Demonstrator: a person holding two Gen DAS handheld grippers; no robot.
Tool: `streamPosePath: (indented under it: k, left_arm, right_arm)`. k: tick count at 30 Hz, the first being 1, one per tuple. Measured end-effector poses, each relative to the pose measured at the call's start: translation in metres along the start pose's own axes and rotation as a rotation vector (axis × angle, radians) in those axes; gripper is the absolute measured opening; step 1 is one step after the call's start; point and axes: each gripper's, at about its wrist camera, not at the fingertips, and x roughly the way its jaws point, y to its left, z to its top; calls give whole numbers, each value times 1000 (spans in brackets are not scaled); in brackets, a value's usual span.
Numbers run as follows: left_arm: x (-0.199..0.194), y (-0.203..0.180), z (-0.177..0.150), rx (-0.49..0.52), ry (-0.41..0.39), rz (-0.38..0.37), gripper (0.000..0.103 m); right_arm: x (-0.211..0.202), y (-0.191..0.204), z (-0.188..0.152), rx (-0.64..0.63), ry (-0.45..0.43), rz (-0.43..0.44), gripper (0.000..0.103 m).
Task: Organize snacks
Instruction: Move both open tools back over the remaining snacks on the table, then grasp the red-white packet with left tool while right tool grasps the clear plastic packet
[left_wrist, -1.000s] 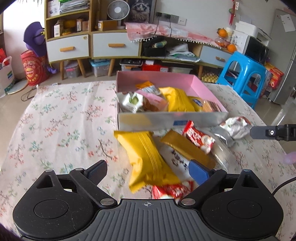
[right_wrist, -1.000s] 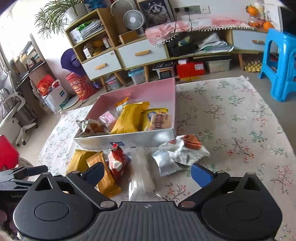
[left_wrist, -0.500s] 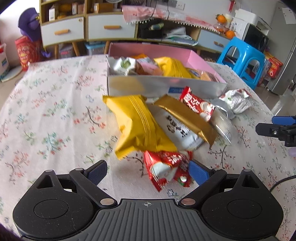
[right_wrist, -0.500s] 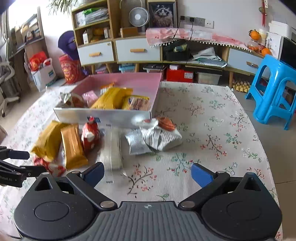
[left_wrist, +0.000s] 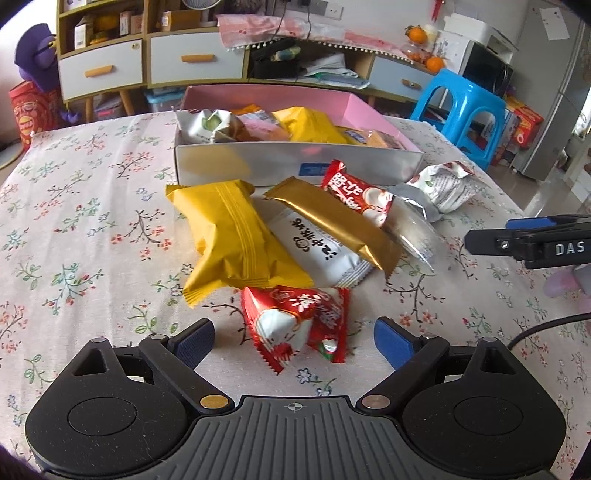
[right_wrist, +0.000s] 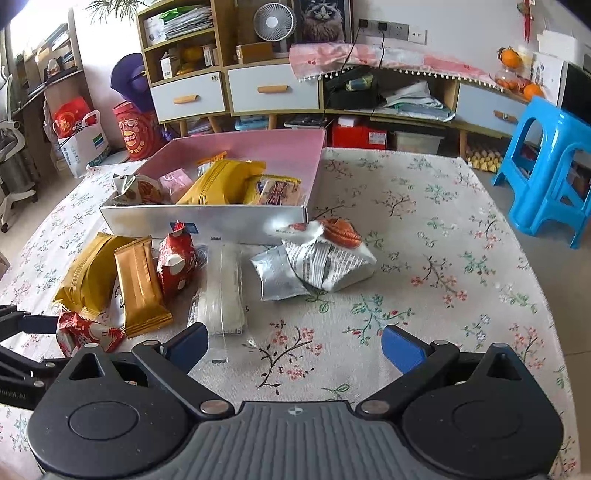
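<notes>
A pink-lined silver box (left_wrist: 295, 168) (right_wrist: 207, 221) holds several snack packs. In front of it on the floral cloth lie a yellow pack (left_wrist: 232, 236) (right_wrist: 88, 273), a gold bar (left_wrist: 336, 221) (right_wrist: 140, 284), a white pack (left_wrist: 317, 251), a red-and-white pack (left_wrist: 356, 195) (right_wrist: 177, 258), a clear pack (right_wrist: 221, 291) and silver-white packs (left_wrist: 443, 184) (right_wrist: 325, 258). My left gripper (left_wrist: 294, 338) is open, with a red snack pack (left_wrist: 295, 325) (right_wrist: 88, 334) lying between its fingertips. My right gripper (right_wrist: 295, 345) is open and empty, in front of the clear pack.
A blue plastic stool (right_wrist: 550, 166) stands to the right of the table. Cabinets with drawers (right_wrist: 258, 88) line the wall behind. The right gripper's finger shows at the right edge of the left wrist view (left_wrist: 528, 240).
Both grippers have pulled back toward the table's near side and lowered. The red snack pack, earlier at the left gripper's lower edge, now lies fully in view between its open fingers.
</notes>
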Motion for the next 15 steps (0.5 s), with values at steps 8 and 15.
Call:
streamPosePath:
  k: [8,15]
  left_arm:
    - [-1,1,-2,-36,-33,2,81]
    - [-3,8,-2,-97,-65,-9,69]
  right_arm:
    - [4,13,-4,-28,-8,52,89]
    - [8,33,-9,-115,-12,103,86]
